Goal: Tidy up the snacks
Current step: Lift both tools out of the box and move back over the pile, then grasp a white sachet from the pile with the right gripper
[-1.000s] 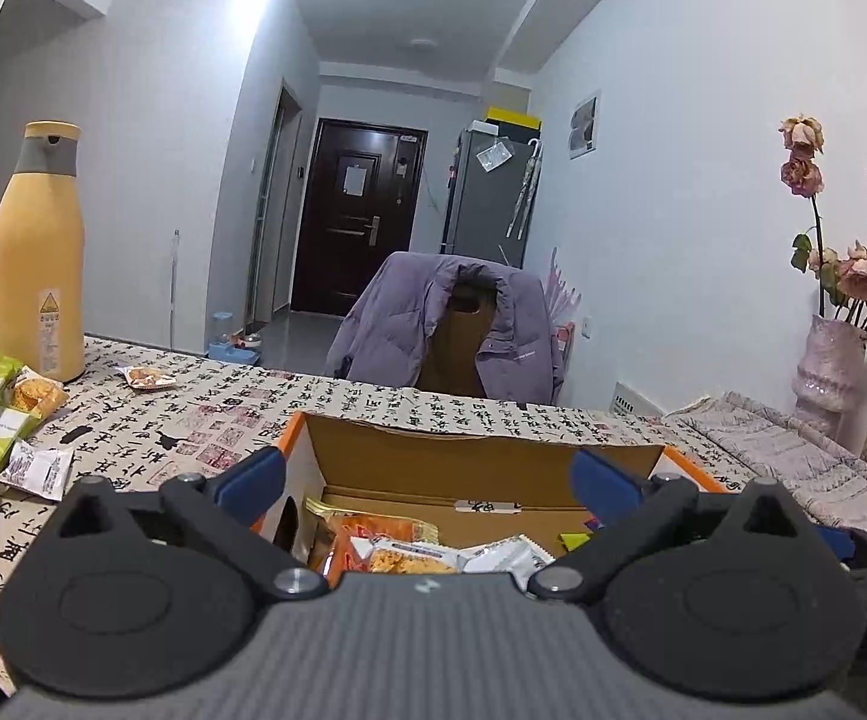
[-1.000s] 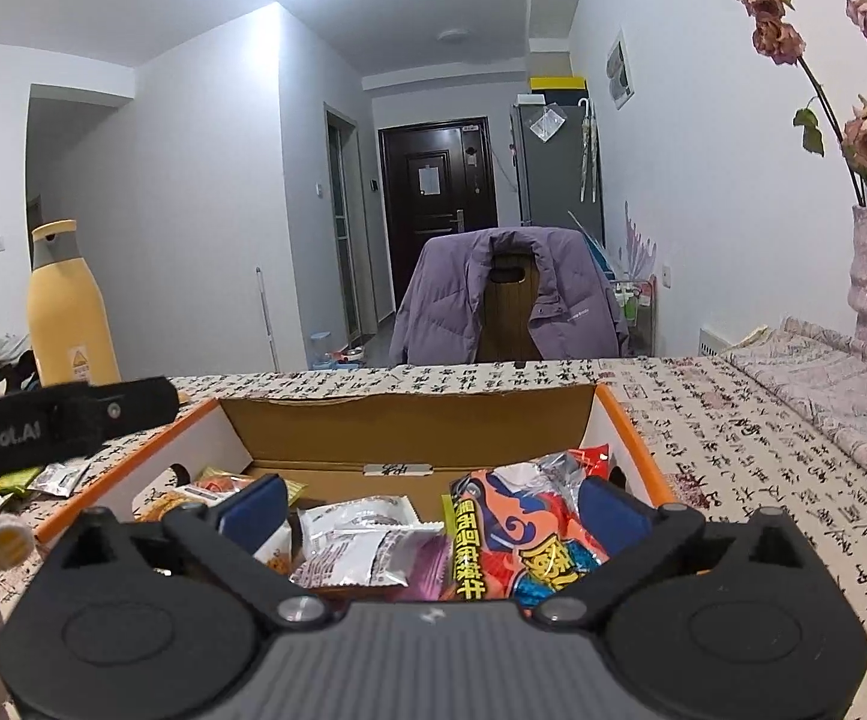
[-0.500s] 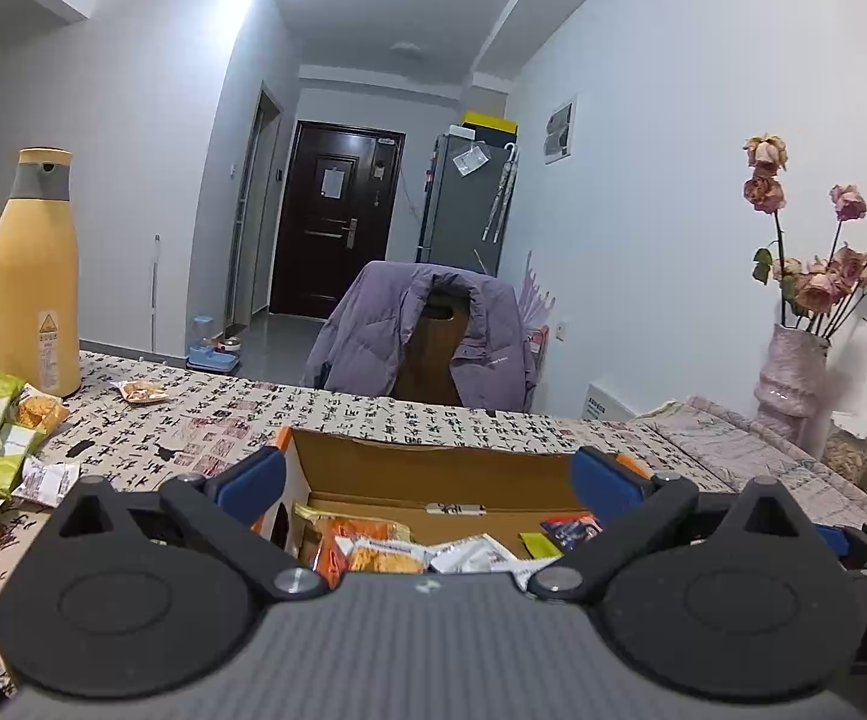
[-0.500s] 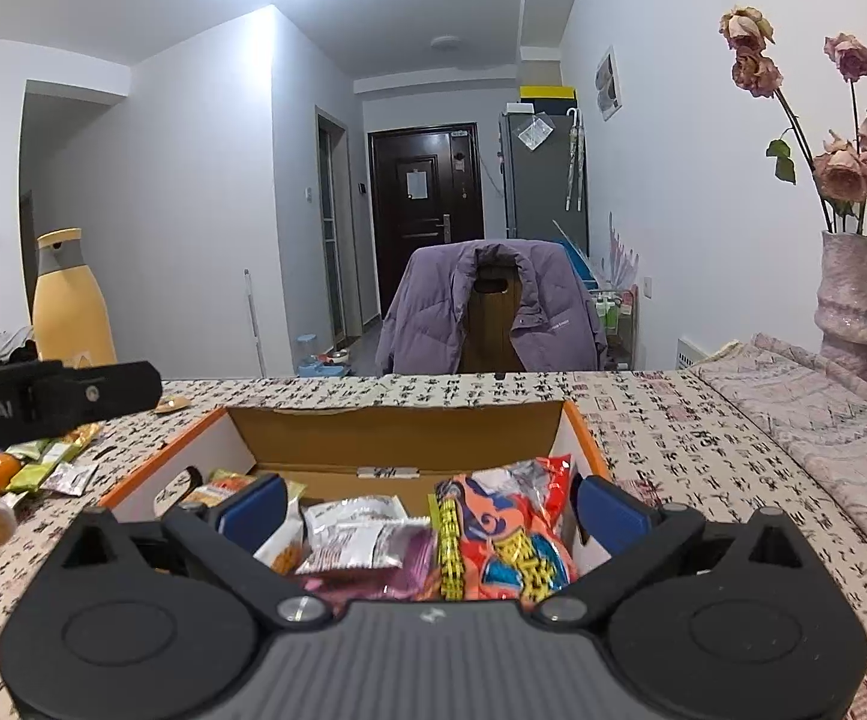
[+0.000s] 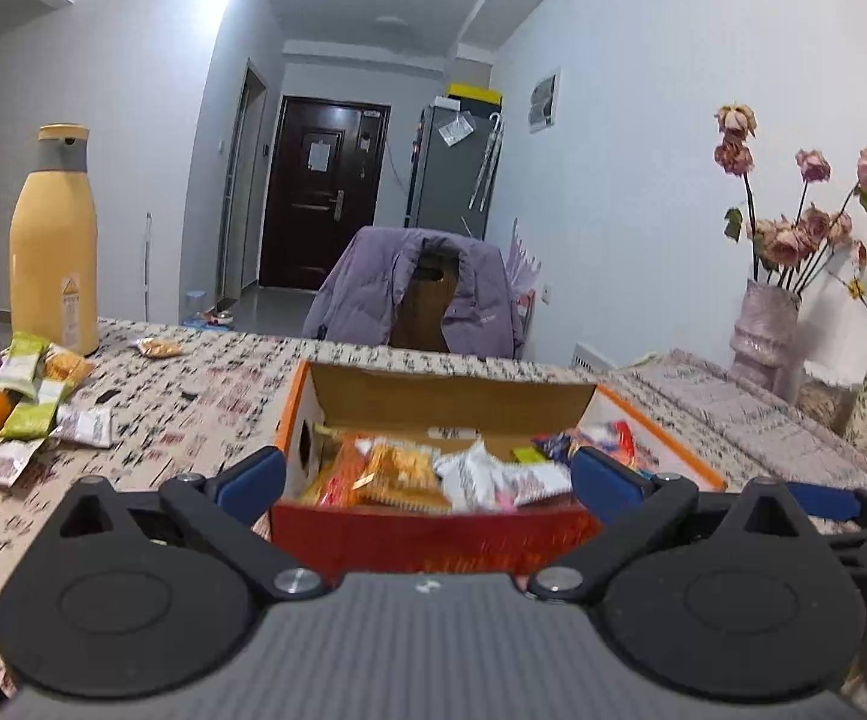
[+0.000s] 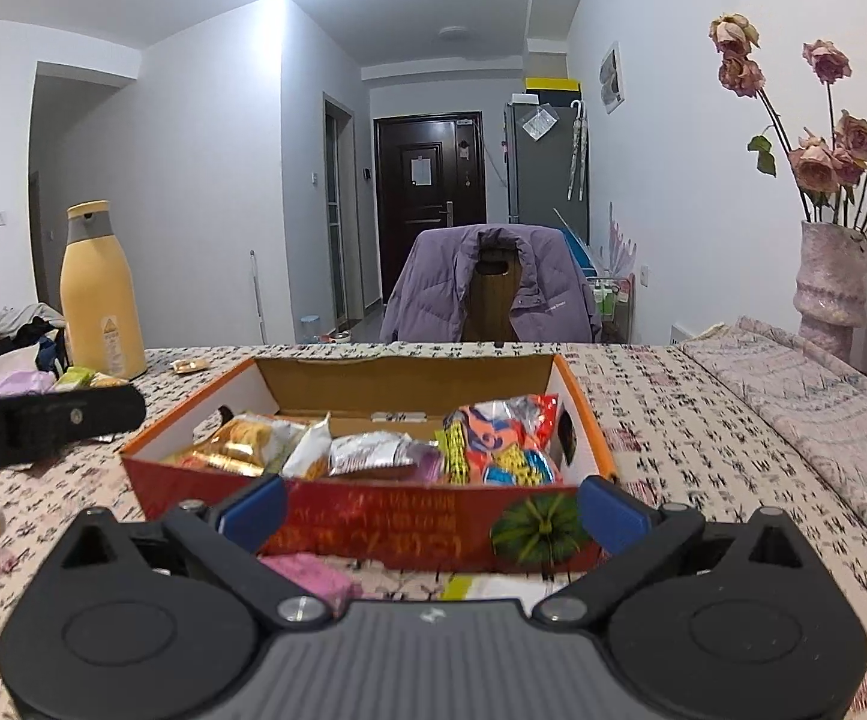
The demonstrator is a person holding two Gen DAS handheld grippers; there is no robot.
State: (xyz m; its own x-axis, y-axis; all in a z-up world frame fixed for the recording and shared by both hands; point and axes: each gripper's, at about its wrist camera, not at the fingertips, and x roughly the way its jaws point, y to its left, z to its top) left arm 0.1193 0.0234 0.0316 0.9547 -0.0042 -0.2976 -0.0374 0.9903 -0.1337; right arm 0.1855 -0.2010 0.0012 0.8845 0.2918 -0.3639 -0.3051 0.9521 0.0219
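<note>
Two pairs of tongs, left tongs [image 5: 427, 477] and right tongs [image 6: 433, 507], are held apart and empty. Loose snack packets [image 5: 31, 414] are seen left of them on the worktop [image 5: 205, 384]; the snack box [image 6: 373, 516] lies ahead. Packets are judged light, crinkly, slippery, best pinched by a sealed edge.

The open orange-rimmed cardboard box [image 6: 367, 501] showed raw brown board inside and a glossy printed red front. The crinkled foil snack packets [image 6: 373, 450] in it shone. The desk wore a matt calligraphy-print cloth [image 6: 703, 420]. The blue plastic fingers [image 5: 253, 477] looked smooth, the black gripper housing matt.
</note>
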